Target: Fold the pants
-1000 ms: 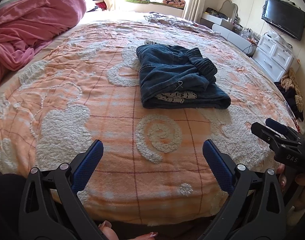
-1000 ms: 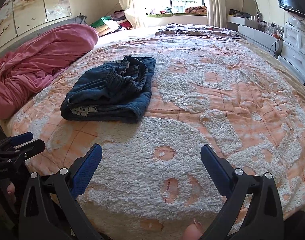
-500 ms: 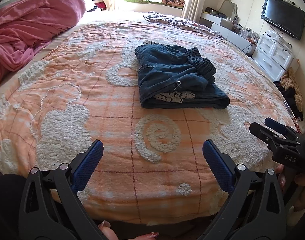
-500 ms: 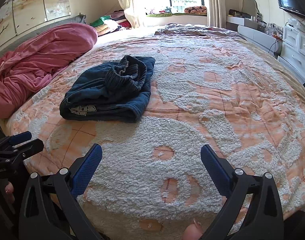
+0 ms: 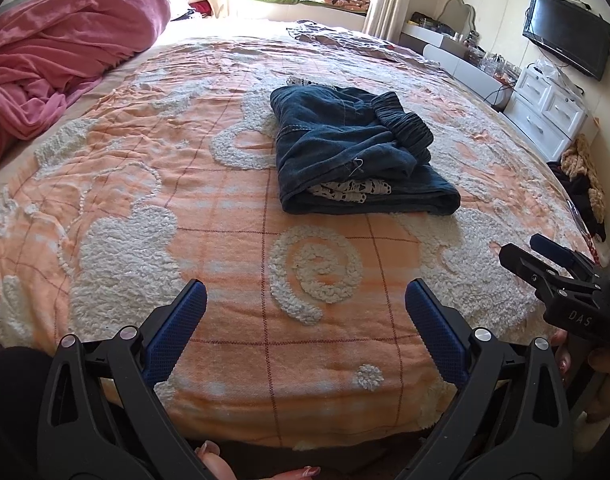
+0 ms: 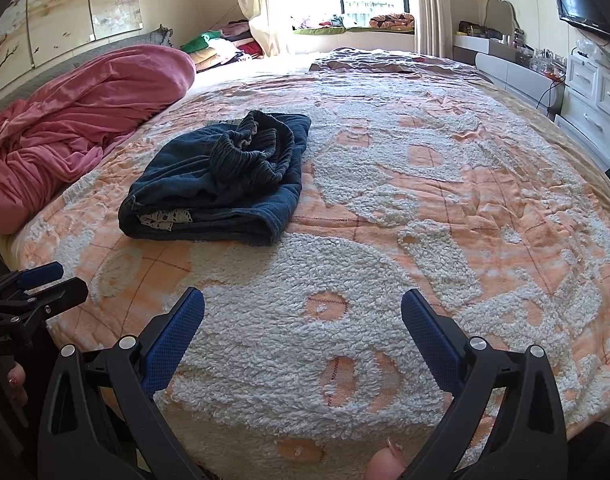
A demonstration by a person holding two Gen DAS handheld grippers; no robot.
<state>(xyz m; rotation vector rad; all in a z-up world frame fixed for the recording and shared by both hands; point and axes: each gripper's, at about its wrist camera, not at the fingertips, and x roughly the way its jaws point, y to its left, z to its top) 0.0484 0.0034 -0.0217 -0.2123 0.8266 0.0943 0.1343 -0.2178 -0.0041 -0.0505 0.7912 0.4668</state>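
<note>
We see almost no change over the last sec: the bed (image 5: pixel 117 216) w/ its orange-and-white blanket (image 6: pixel 385 240) fills both views as before, and the pink duvet (image 5: pixel 61 56) sits at the far left edge. The pants (image 5: pixel 353 160) lie as a compact folded stack mid-bed, well apart from both tools; only a slight drift in framing vs. earlier frames. Left gripper (image 5: pixel 305 308) and right gripper (image 6: pixel 303 312) both hang at the near bed edge, jaws spread wide, nothing held. We judge the fold approx. complete; tools appear parked, no contact w/ fabric.
</note>
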